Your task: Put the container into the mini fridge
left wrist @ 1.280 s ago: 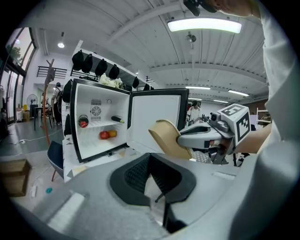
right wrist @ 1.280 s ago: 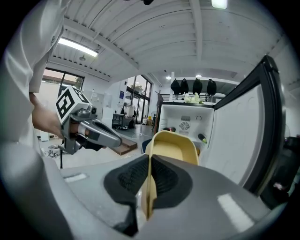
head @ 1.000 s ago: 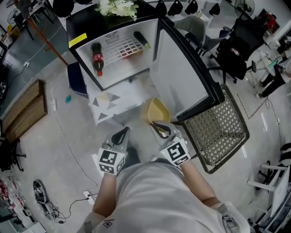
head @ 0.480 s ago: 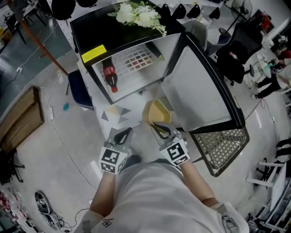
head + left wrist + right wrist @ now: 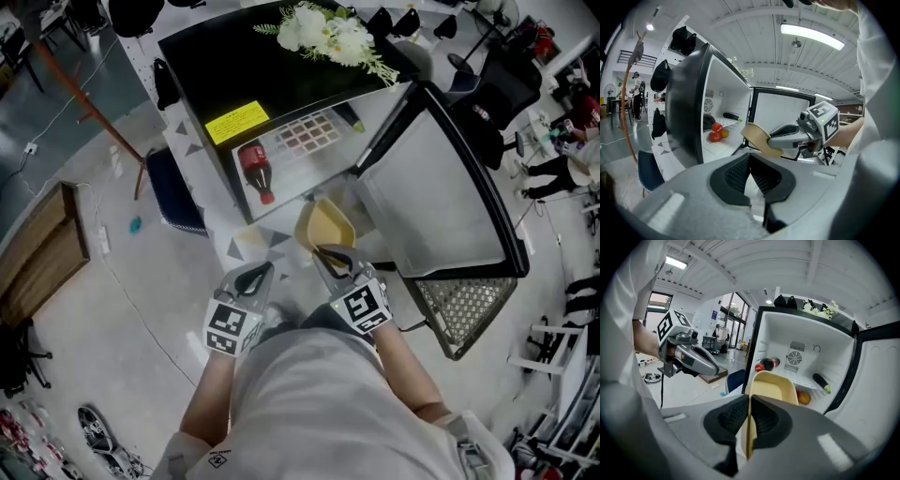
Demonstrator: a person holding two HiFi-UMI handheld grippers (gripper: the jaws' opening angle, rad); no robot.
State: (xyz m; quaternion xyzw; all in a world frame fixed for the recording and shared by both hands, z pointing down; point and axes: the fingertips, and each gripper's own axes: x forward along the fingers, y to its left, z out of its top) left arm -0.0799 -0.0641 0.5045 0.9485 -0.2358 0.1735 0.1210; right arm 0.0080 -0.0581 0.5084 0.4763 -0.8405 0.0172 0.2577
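Note:
The tan, shallow container (image 5: 325, 225) hangs tilted just in front of the mini fridge's (image 5: 253, 75) open compartment. My right gripper (image 5: 333, 260) is shut on its near rim; the right gripper view shows the rim (image 5: 771, 387) pinched between the pads. My left gripper (image 5: 251, 278) hovers to the left of the container, jaws shut on nothing. The fridge door (image 5: 441, 202) stands swung wide to the right. From the left gripper view the container (image 5: 757, 137) points toward the fridge interior.
Inside the fridge are a cola bottle (image 5: 256, 171), a dark eggplant (image 5: 820, 382), an orange fruit (image 5: 803, 397) and red tomatoes (image 5: 716, 132). White flowers (image 5: 333, 37) lie on top. A wire mesh basket (image 5: 464, 305) sits under the door. A wooden board (image 5: 42, 248) lies at far left.
The fridge has come closer in the head view and its opening now sits right above the container. Both grippers keep their hold and spacing.

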